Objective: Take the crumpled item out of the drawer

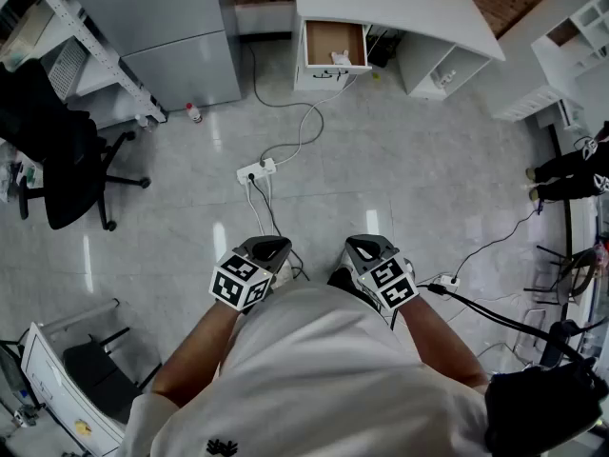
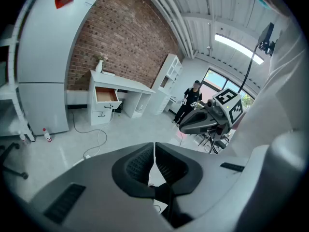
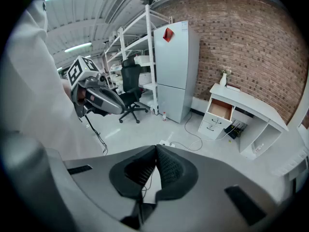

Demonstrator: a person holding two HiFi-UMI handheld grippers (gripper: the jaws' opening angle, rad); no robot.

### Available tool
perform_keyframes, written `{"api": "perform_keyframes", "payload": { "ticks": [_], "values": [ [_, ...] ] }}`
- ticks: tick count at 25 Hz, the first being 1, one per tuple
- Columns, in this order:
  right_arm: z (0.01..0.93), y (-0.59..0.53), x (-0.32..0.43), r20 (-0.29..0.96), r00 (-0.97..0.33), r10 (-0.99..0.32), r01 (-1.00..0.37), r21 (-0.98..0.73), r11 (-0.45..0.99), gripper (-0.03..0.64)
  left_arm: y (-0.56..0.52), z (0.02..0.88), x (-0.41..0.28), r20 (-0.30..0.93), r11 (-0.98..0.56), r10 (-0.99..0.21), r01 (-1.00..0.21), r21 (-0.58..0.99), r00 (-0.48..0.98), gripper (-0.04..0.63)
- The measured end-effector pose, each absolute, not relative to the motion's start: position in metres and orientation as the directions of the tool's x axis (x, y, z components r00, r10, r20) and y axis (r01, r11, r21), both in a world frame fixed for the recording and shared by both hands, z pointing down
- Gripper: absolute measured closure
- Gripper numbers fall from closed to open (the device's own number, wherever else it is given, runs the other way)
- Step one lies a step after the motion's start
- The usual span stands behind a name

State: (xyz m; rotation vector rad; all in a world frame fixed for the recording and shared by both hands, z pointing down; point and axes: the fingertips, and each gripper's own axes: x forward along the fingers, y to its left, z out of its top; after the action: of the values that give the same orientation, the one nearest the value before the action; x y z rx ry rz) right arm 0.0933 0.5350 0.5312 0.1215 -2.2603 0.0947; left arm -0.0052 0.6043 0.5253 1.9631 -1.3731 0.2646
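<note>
Right now you stand well back from the white counter (image 1: pixel 400 3), with both grippers held low against your body. The left gripper (image 1: pixel 266 248) has its fingers (image 2: pixel 137 164) pressed together on nothing. The right gripper (image 1: pixel 366 248) is the same: its fingers (image 3: pixel 170 170) meet and are empty. Straight ahead across open floor (image 1: pixel 400 160), the counter's top drawer (image 1: pixel 328 34) is pulled out. The crumpled item (image 1: pixel 341 58), a small white lump, sits inside near the drawer's front edge, slightly right of centre. It is too small to judge its long axis. It lies almost midway between your hands, perhaps a touch nearer the right. You must walk forward before either can reach.
</note>
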Motion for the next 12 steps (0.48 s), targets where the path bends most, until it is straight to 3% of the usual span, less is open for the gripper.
{"api": "perform_keyframes", "payload": {
  "ticks": [12],
  "values": [
    [0.540,0.497,0.094,0.785,-0.614,-0.088,-0.208,-0.054,0.977,0.588,0.567,0.555,-0.021,0.566,-0.209,-0.673,-0.856,0.473,0.477,0.568]
  ]
}}
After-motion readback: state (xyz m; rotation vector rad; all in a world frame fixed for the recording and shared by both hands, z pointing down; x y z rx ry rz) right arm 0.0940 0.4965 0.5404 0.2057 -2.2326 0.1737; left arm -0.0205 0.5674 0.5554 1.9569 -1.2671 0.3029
